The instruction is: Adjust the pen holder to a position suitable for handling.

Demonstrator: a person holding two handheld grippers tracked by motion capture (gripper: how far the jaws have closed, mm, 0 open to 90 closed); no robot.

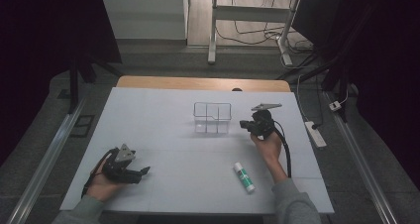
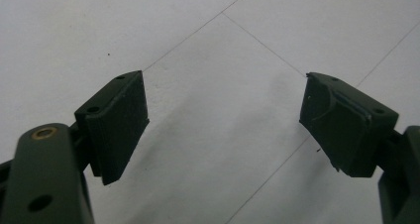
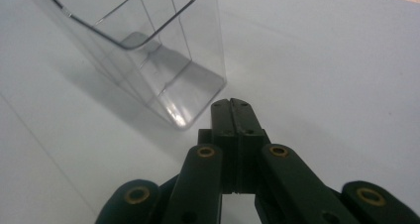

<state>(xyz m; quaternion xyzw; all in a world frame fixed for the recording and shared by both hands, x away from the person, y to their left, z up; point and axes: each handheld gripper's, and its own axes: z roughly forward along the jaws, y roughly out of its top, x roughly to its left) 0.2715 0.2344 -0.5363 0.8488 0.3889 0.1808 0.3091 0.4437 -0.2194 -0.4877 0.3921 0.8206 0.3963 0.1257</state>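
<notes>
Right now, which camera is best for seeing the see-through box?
The right gripper view: the clear box is close up there, showing its rim, its inner dividers and its bottom corner just beyond the shut right gripper. The high view shows the whole box, but small and far. The left gripper view looks at white table.

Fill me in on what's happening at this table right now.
A person sits at a white table with a gripper in each hand. The right gripper, jaws shut with nothing between them, is beside a clear divided plastic organizer, close to its lower corner. The left gripper rests open over bare table near the person. A glue stick lies untouched near the right forearm.
</notes>
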